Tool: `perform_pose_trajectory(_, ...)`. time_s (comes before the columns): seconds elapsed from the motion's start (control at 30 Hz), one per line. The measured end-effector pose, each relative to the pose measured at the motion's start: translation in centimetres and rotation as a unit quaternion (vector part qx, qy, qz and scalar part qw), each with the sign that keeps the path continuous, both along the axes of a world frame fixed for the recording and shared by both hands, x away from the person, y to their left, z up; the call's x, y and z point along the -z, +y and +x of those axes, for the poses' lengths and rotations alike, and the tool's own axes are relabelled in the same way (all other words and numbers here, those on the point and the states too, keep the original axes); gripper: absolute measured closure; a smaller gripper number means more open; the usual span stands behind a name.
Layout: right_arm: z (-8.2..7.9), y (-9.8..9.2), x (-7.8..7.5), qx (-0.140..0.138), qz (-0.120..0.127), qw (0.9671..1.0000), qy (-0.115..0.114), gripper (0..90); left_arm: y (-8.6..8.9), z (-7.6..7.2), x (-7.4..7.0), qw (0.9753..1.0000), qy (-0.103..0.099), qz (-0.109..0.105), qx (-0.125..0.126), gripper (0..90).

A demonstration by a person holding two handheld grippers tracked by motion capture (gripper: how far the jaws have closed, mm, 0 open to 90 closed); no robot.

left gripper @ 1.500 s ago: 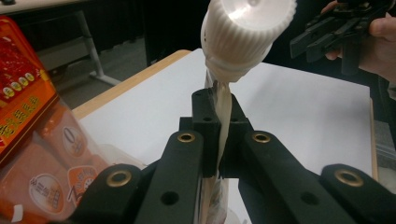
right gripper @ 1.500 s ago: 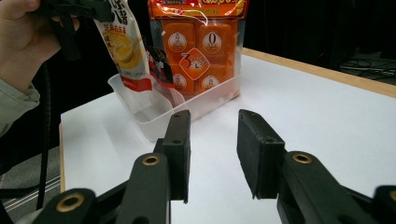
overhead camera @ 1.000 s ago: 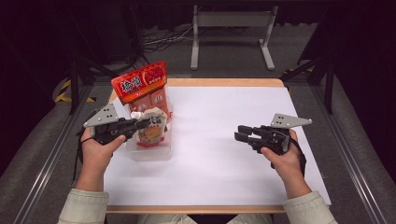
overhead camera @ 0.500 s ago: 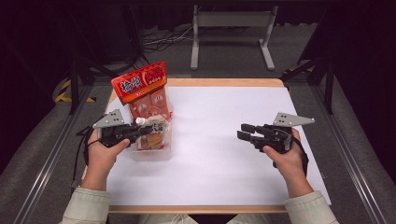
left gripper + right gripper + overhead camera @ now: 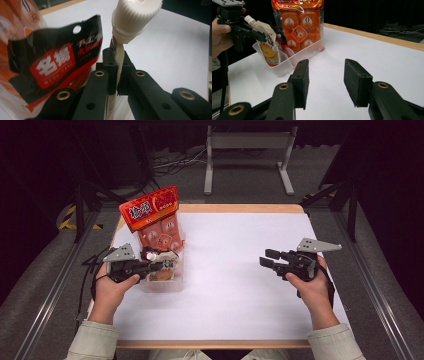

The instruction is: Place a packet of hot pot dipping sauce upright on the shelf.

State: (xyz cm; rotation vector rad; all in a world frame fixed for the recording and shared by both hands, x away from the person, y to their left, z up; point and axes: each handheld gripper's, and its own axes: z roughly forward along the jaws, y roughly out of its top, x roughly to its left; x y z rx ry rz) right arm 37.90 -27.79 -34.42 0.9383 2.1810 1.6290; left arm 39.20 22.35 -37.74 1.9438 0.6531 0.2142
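Left gripper point(image 5: 159, 265) clamped on the spouted pouch point(image 5: 117, 53) just below its white cap point(image 5: 135, 17), over the clear bin point(image 5: 287, 63) near the table's point(image 5: 240, 270) left edge. Behind it stands the orange pack point(image 5: 155, 220). Right gripper point(image 5: 266, 257) released, near the right edge.

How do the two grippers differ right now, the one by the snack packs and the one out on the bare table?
The left gripper is shut on the spouted pouch, pinching it just under its white cap above the clear bin; the right gripper is open and holds nothing. The left one sits at the packs, the right one over the bare white table. Both are black, hand-held, with two jaws.
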Motion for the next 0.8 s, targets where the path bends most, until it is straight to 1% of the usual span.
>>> perform_pose_trajectory(0.03,0.1,-0.1,0.0,0.001,0.000,1.0000,0.000,56.4,0.1,0.0,0.1,1.0000,-0.001,-0.002,-0.001,87.7)
perform_pose_trajectory(0.1,0.1,-0.1,0.0,0.002,0.001,1.0000,0.000,56.2,0.3,-0.1,0.1,1.0000,-0.001,0.001,-0.002,87.6)
perform_pose_trajectory(0.13,0.1,-0.2,0.1,0.003,0.001,1.0000,0.001,56.2,0.4,-0.2,0.1,1.0000,0.002,0.006,-0.003,87.5)
perform_pose_trajectory(0.2,0.2,-0.2,0.1,0.003,0.001,1.0000,0.002,56.1,0.7,-0.4,0.2,0.9997,0.005,0.021,-0.005,87.3)
perform_pose_trajectory(0.23,0.2,-0.3,0.1,0.005,0.001,1.0000,0.002,56.0,0.9,-0.5,0.2,0.9996,0.011,0.024,-0.006,87.1)
perform_pose_trajectory(0.27,0.2,-0.4,0.1,0.006,0.001,1.0000,0.002,56.0,1.0,-0.5,0.2,0.9996,0.009,0.026,-0.007,87.0)
perform_pose_trajectory(0.33,0.2,-0.5,0.1,0.009,0.001,1.0000,0.001,55.9,1.5,-0.7,0.3,0.9993,0.014,0.034,-0.008,86.8)
perform_pose_trajectory(0.4,0.2,-0.7,0.2,0.012,0.001,0.9999,0.001,55.8,1.8,-0.8,0.4,0.9993,0.016,0.032,-0.008,86.7)
perform_pose_trajectory(0.43,0.3,-0.8,0.2,0.014,-0.001,0.9999,0.002,55.7,1.9,-0.8,0.4,0.9993,0.013,0.034,-0.009,86.7)
perform_pose_trajectory(0.47,0.3,-0.9,0.3,0.017,-0.002,0.9999,0.002,55.6,2.0,-0.8,0.5,0.9994,0.015,0.030,-0.011,86.7)
perform_pose_trajectory(0.53,0.3,-1.0,0.4,0.021,-0.004,0.9998,0.003,55.5,2.0,-0.8,0.6,0.9994,0.016,0.029,-0.011,85.7)
perform_pose_trajectory(0.57,0.4,-1.0,0.5,0.025,-0.007,0.9997,0.004,55.1,2.1,-0.8,0.6,0.9994,0.013,0.032,-0.011,85.7)
perform_pose_trajectory(0.63,0.4,-1.1,0.7,0.030,-0.015,0.9995,0.003,54.6,2.1,-0.8,0.7,0.9993,0.016,0.030,-0.012,83.9)
perform_pose_trajectory(0.7,0.5,-1.1,0.8,0.037,-0.024,0.9990,0.003,54.4,2.3,-0.9,0.6,0.9994,0.017,0.025,-0.014,78.6)
perform_pose_trajectory(0.73,0.4,-1.1,0.9,0.040,-0.025,0.9989,0.006,54.3,2.5,-1.0,0.4,0.9993,0.024,0.020,-0.018,72.9)
perform_pose_trajectory(0.8,0.4,-1.2,1.0,0.041,-0.027,0.9988,0.005,54.2,3.0,-1.2,-0.1,0.9995,0.021,0.013,-0.021,55.2)
